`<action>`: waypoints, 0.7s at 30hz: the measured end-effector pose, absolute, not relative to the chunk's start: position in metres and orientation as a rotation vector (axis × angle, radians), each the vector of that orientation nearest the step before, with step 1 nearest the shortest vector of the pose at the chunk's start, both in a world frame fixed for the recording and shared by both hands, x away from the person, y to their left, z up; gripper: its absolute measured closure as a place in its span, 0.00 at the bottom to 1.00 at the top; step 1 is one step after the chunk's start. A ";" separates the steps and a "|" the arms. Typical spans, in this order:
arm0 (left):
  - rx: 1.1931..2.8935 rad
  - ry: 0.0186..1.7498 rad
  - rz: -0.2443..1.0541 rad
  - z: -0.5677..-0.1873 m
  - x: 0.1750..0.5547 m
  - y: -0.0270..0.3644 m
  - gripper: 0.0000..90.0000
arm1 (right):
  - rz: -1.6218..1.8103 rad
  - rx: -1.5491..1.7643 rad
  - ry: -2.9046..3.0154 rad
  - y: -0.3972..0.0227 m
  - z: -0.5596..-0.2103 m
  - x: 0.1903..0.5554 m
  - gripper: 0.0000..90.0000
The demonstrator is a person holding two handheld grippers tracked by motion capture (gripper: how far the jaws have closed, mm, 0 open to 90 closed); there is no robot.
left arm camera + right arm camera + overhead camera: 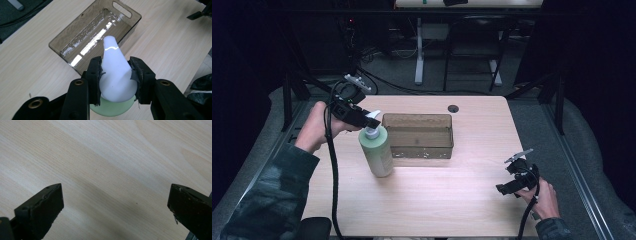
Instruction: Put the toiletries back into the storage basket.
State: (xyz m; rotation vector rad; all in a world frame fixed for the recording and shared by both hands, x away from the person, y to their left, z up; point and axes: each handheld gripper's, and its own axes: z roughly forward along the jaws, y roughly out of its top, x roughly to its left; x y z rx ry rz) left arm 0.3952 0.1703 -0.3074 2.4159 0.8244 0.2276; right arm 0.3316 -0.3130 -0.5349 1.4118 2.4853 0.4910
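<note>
A pale green pump bottle (377,152) stands upright on the wooden table, just left of a smoky clear bin (418,135). Its white pump head (115,72) sits between the pads of my left gripper (116,75), which is shut on it; the green bottle shoulder (112,110) shows below. In the high view my left gripper (364,120) reaches the pump from the left. The bin (95,37) lies beyond the pump, with nothing inside. My right gripper (508,189) hovers low over the table's front right, jaws wide open above bare wood (112,170).
A dark round hole (453,108) marks the table's far edge behind the bin. Black cables trail from both grippers toward the near edge. Table legs and wires stand on the floor beyond the table.
</note>
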 end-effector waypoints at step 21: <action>2.415 0.778 0.261 -0.279 0.397 0.163 0.70 | 0.487 1.410 2.485 -0.314 -0.535 0.332 0.00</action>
